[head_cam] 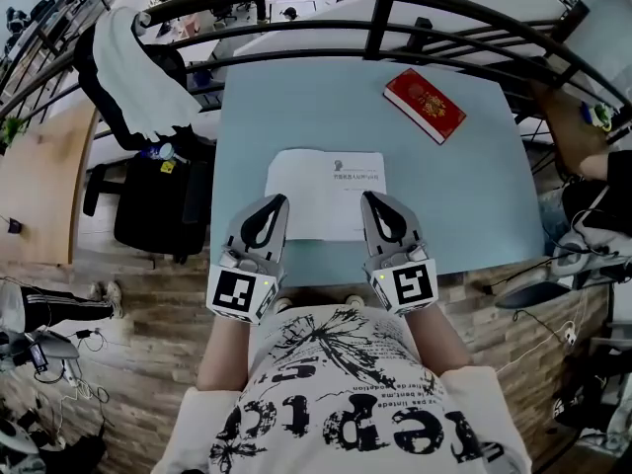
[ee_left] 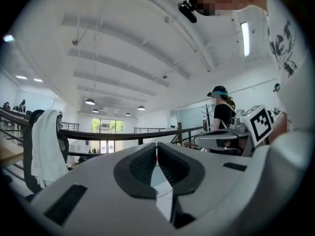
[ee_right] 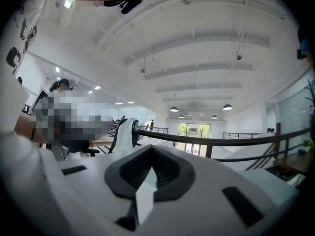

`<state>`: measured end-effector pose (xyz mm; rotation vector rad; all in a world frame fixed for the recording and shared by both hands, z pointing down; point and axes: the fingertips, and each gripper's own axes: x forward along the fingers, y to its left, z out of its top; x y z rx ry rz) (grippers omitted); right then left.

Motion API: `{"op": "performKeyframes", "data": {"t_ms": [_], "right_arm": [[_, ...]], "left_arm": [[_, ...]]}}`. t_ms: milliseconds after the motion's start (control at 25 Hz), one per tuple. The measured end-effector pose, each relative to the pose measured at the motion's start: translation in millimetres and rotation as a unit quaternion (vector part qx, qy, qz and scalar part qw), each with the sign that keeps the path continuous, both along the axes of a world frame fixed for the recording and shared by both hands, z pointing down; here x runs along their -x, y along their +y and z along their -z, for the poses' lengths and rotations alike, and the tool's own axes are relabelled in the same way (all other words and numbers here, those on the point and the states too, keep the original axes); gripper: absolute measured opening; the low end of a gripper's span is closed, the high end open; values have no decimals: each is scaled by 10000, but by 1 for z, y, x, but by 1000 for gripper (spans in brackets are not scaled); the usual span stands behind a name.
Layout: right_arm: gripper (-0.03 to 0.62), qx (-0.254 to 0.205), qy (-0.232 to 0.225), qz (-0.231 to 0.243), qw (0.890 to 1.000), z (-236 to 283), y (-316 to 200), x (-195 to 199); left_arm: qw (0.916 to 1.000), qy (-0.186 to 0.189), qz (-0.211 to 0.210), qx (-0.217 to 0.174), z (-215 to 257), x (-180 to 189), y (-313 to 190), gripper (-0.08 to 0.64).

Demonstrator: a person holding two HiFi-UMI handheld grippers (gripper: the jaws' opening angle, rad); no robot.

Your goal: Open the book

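Observation:
A thin white book (head_cam: 326, 188) lies closed and flat in the middle of the light blue table (head_cam: 257, 117), with small print on its cover. My left gripper (head_cam: 279, 201) is over the book's near left corner and my right gripper (head_cam: 367, 197) over its near right corner. Both point away from me, roughly level. In the left gripper view the left gripper (ee_left: 157, 146) has its dark pads together, and a strip of the printed book (ee_left: 165, 198) shows in the gap behind them. The right gripper (ee_right: 150, 149) looks the same, with the white book (ee_right: 143, 200) behind the pads. Whether either pinches the cover is hidden.
A red book (head_cam: 425, 105) lies at the table's far right. A black curved railing (head_cam: 375, 13) runs behind the table. A chair with a white garment (head_cam: 133, 67) and a black bag (head_cam: 158, 205) stand to the left. Another person (head_cam: 604, 166) sits at the right edge.

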<state>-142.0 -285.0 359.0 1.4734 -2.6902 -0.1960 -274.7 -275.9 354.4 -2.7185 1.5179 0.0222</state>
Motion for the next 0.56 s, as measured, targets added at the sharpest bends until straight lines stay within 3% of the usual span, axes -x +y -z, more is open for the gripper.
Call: {"op": "performKeyframes", "data": {"t_ms": [560], "right_arm": [[8, 82, 142, -31, 9999, -14, 6, 4]], "left_arm": [[9999, -61, 83, 134, -10, 6, 3, 25]]}}
